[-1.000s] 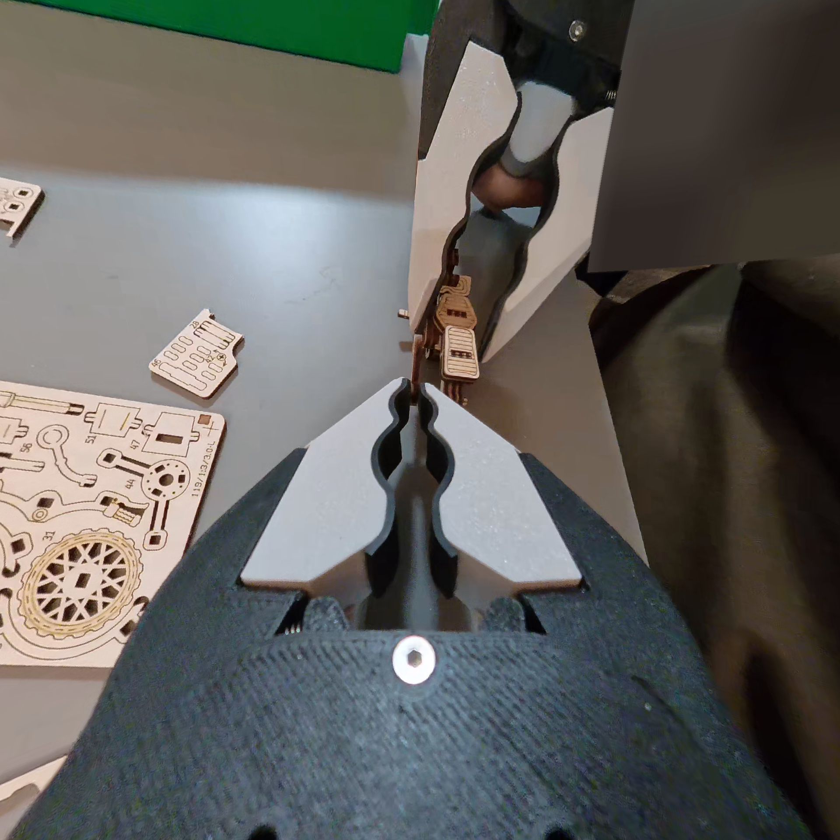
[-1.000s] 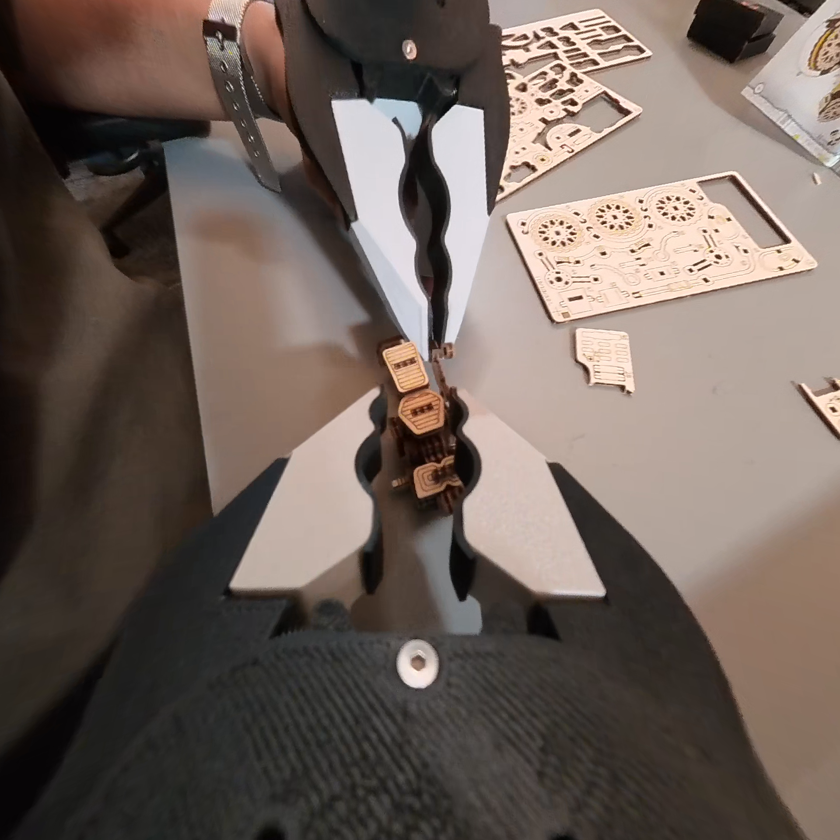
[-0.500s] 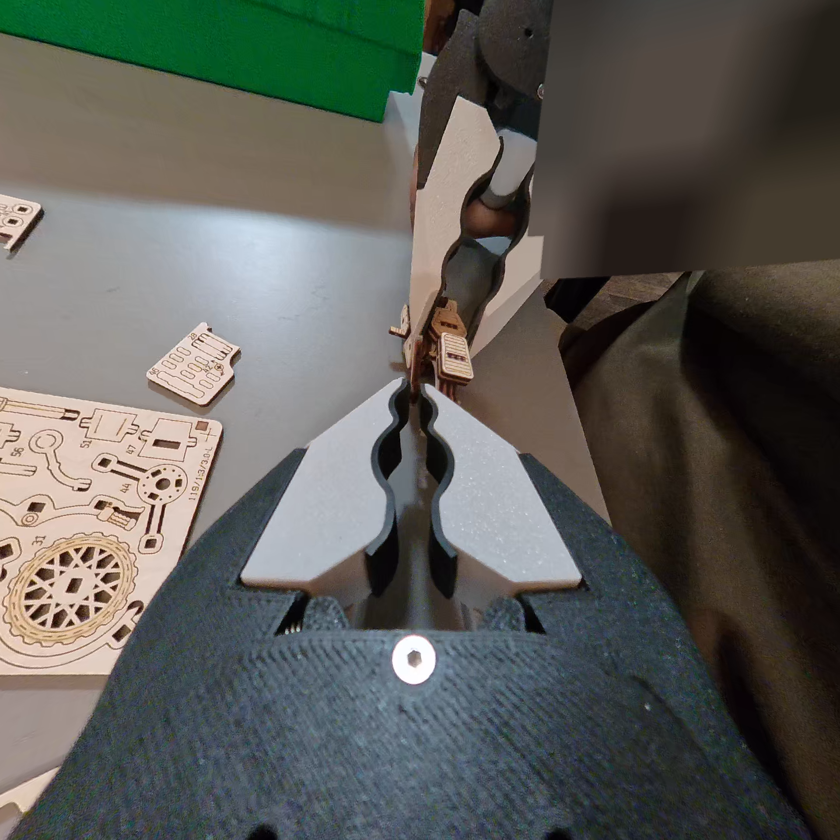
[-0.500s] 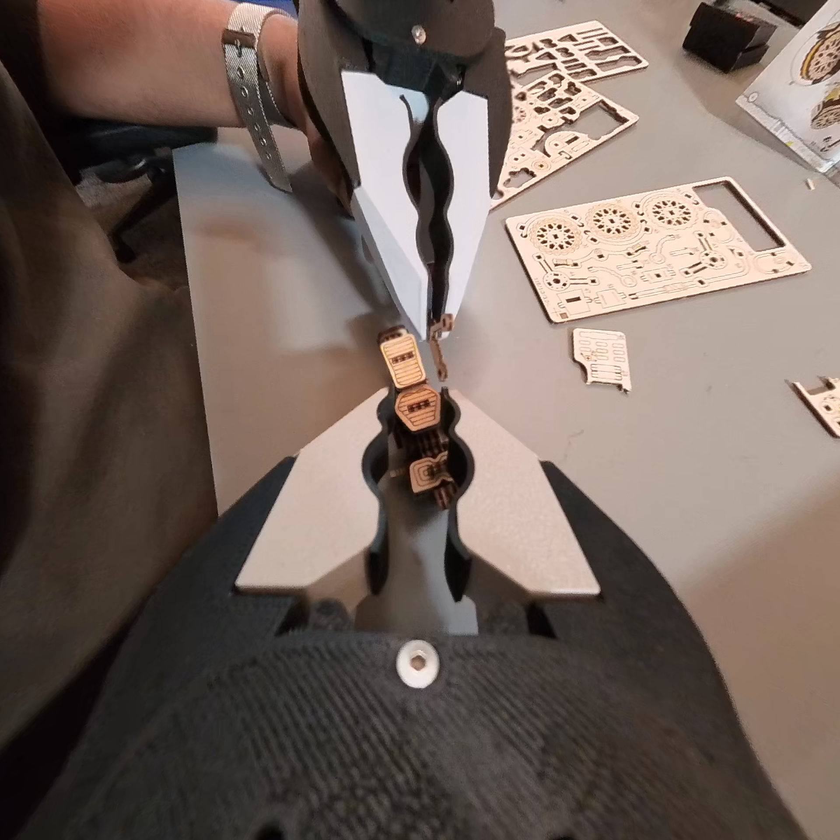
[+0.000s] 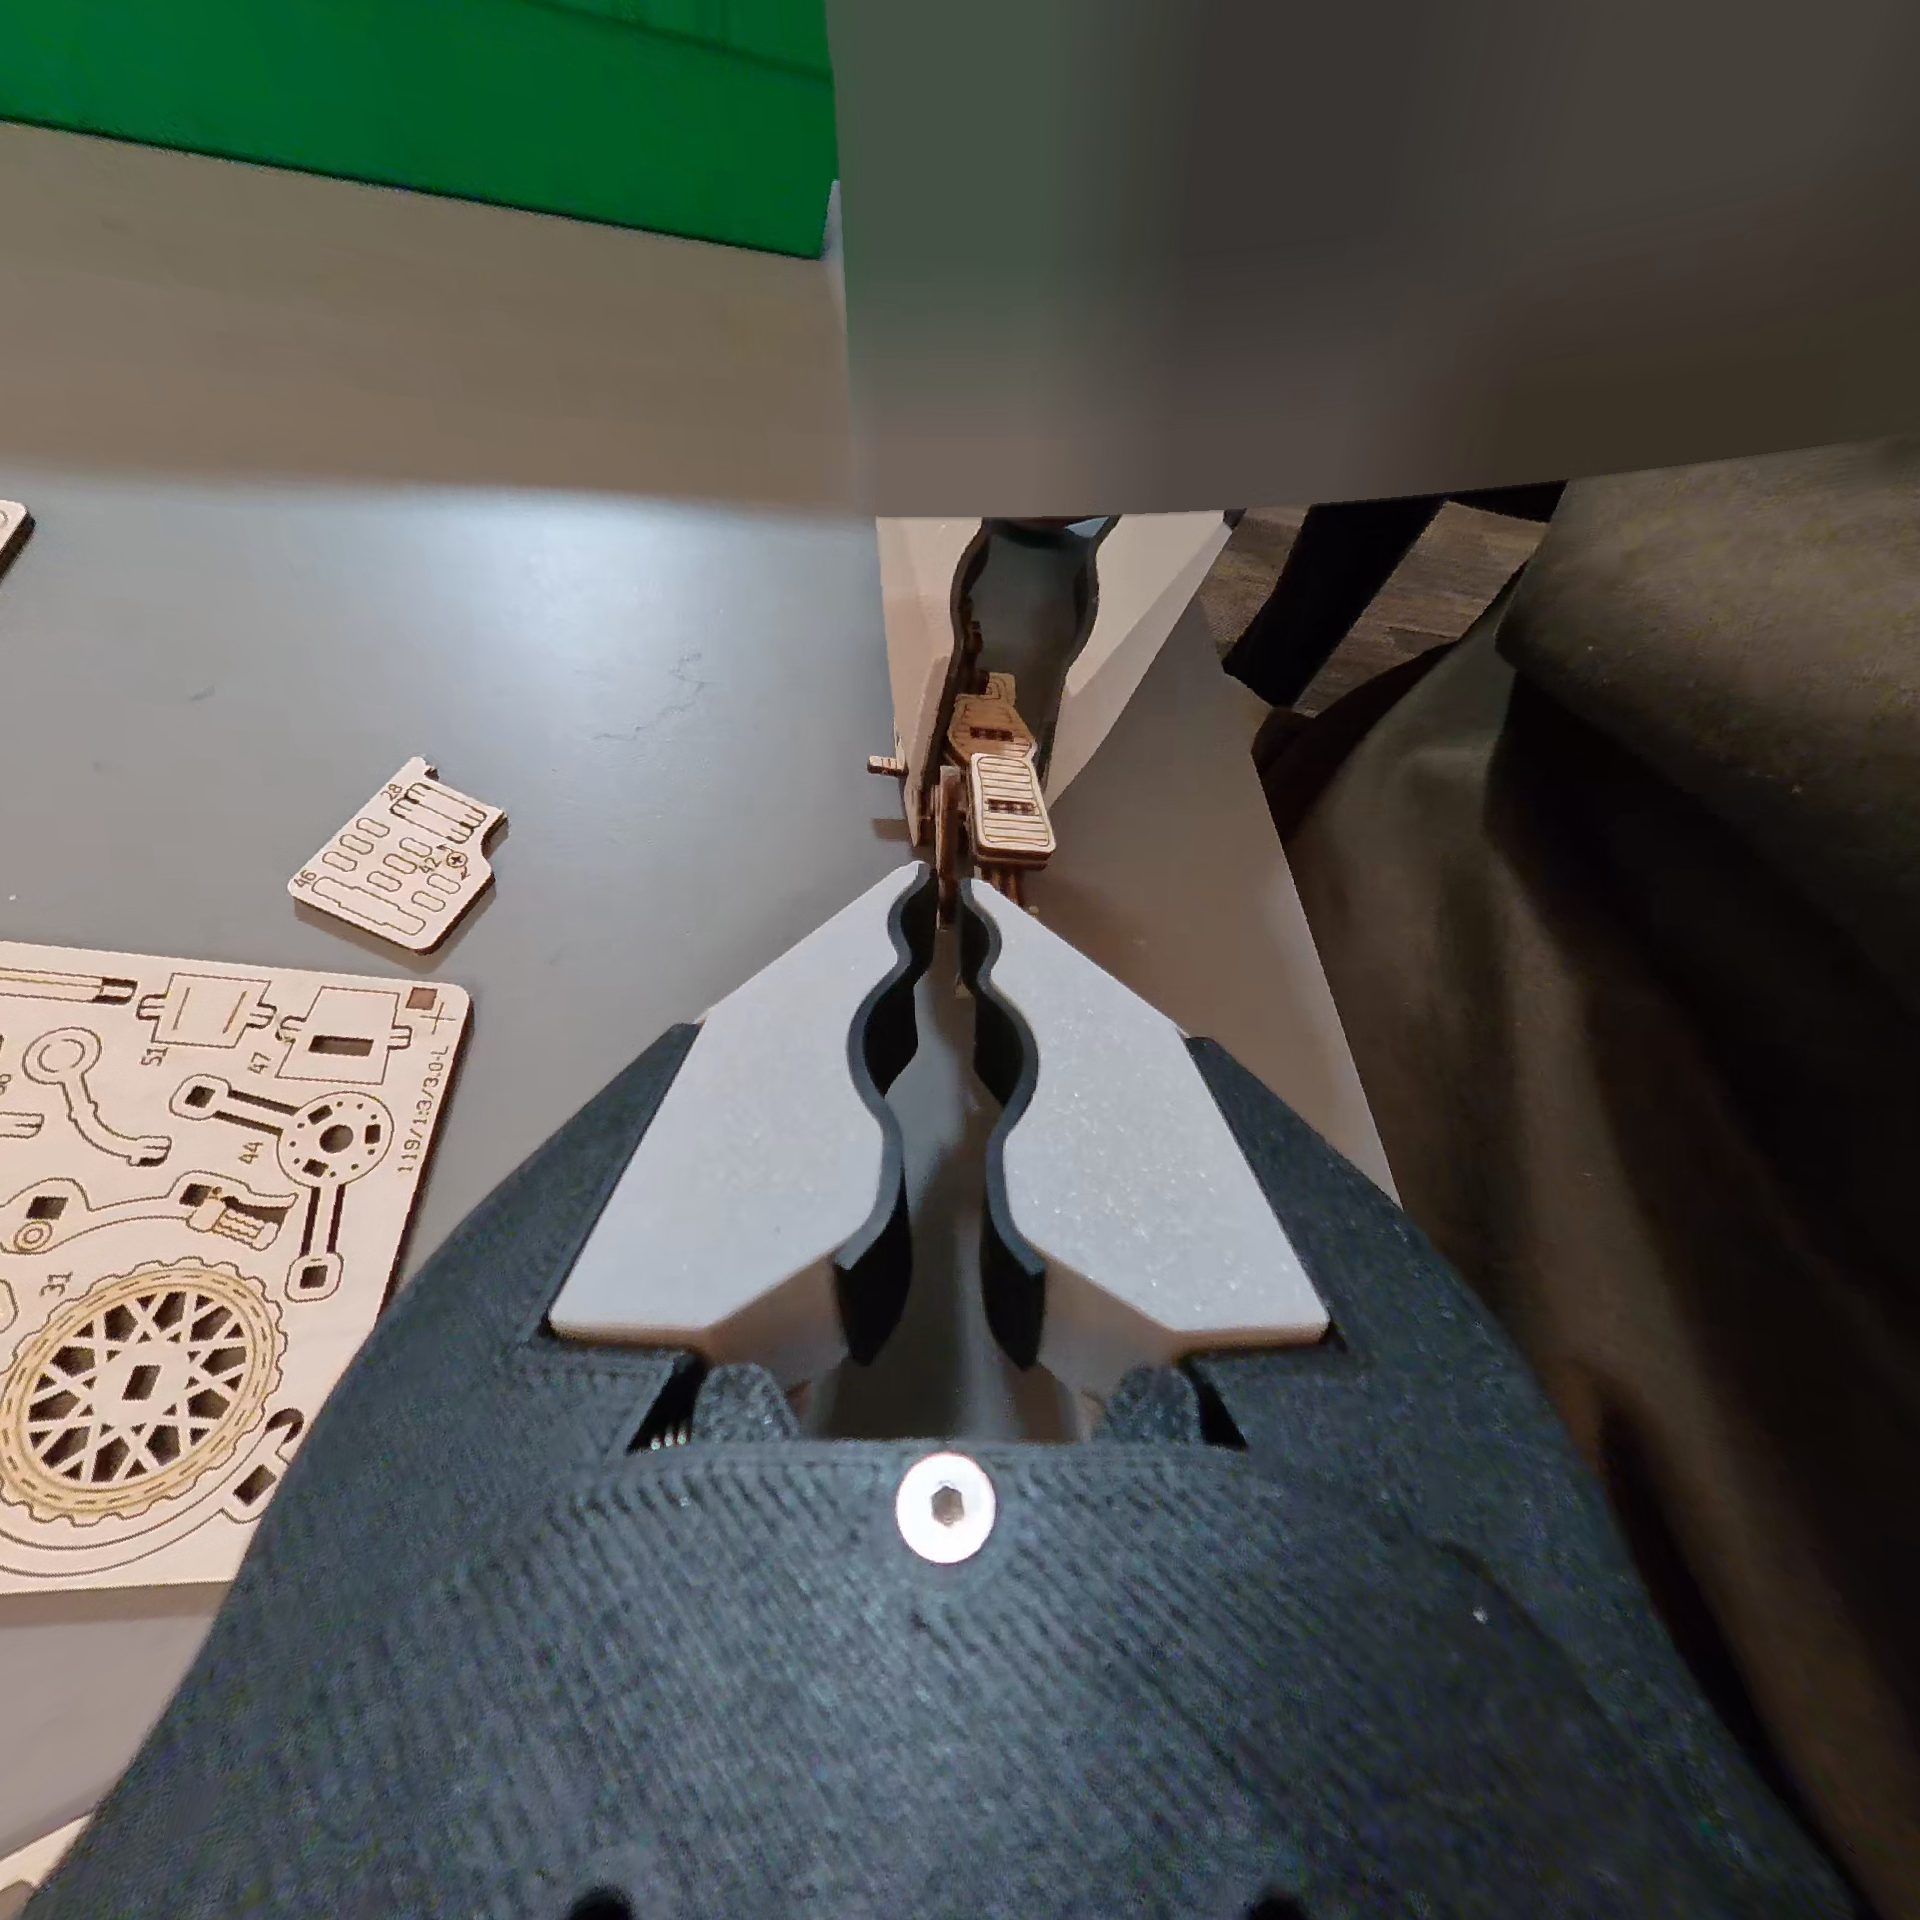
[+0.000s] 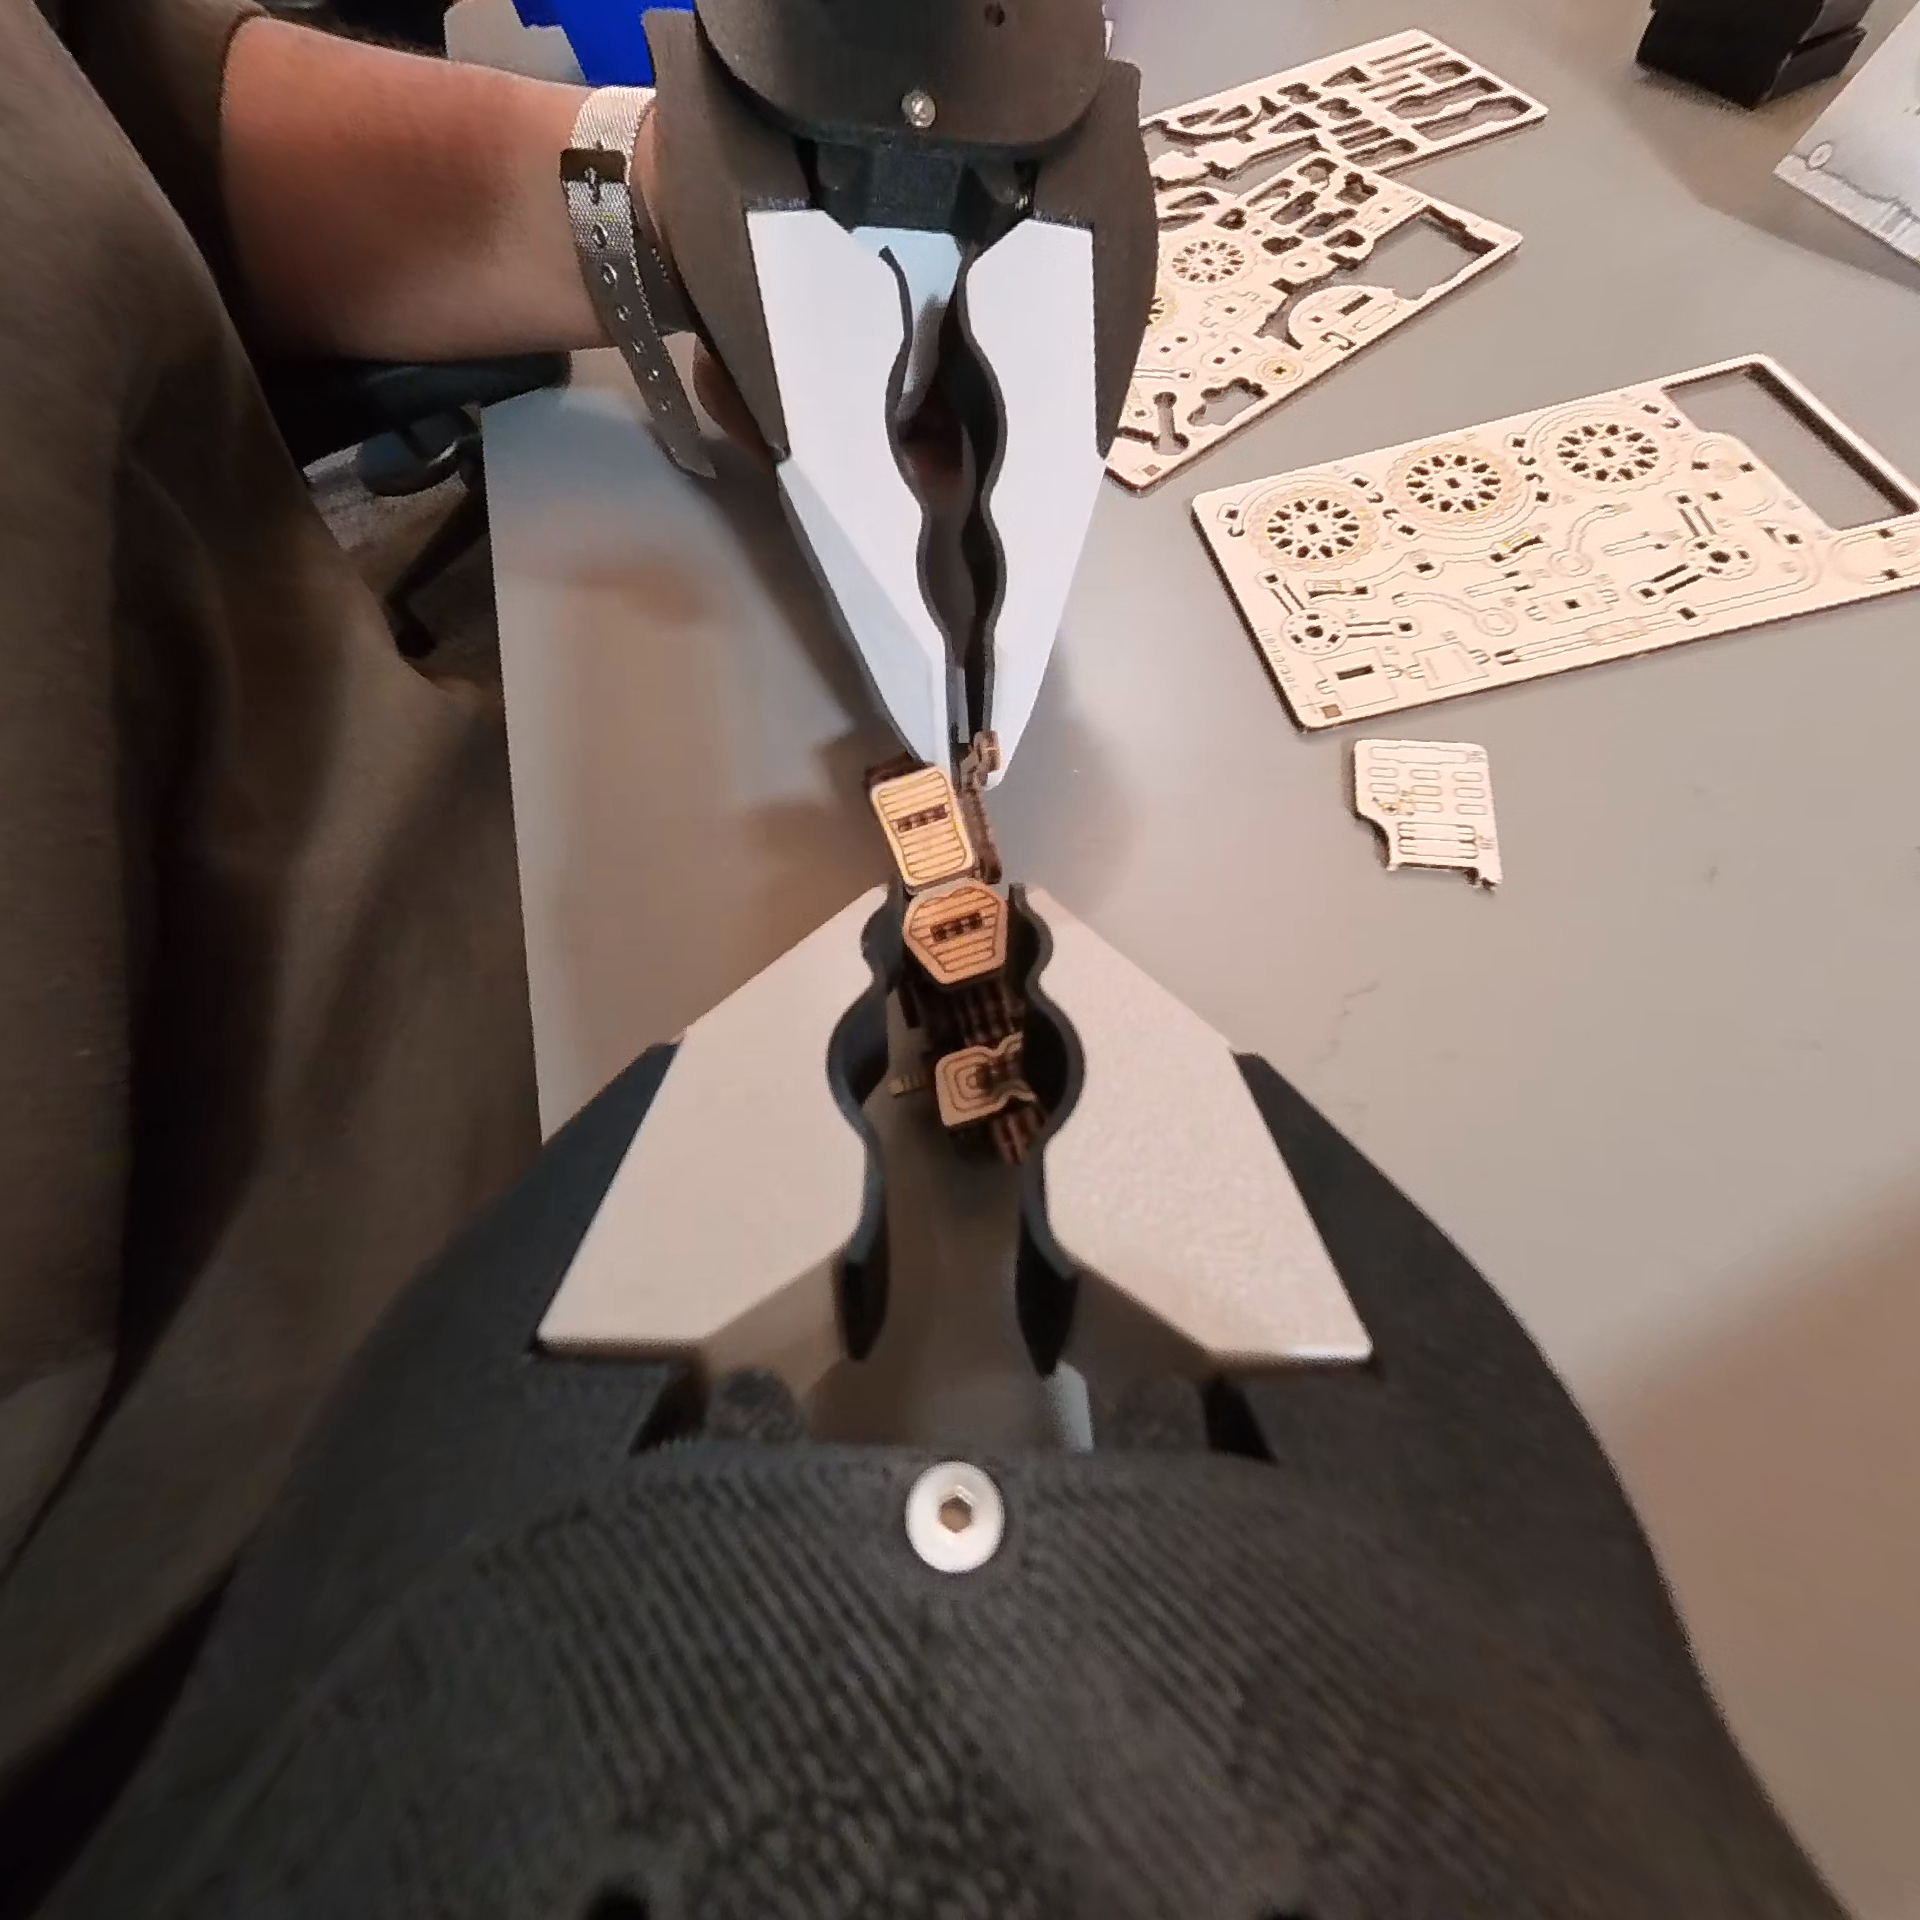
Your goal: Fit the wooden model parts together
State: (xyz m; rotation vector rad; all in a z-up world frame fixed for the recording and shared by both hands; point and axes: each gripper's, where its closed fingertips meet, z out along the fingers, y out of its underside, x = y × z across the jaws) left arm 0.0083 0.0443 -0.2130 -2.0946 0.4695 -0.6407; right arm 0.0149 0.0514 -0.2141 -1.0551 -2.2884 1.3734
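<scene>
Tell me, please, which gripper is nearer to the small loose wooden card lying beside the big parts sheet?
Left. The left gripper hangs just beside the small card; the right gripper, clamping the wooden assembly, sits farther off toward the table edge.

Bright, even overhead light; soft glare on the grey tabletop (image 5: pixel 582 582); faint shadows; wide-angle bending at the edges; slight blur nearby.

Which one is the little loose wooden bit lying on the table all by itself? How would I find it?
Start at the big pale wooden sheet with three spoked wheels cut into it, lying flat on the grey table. Just off that sheet's near corner lies the small loose wooden piece. Unlike the sheets, it is tiny, has rows of little oval slots, and has a ragged, notched edge.
</scene>
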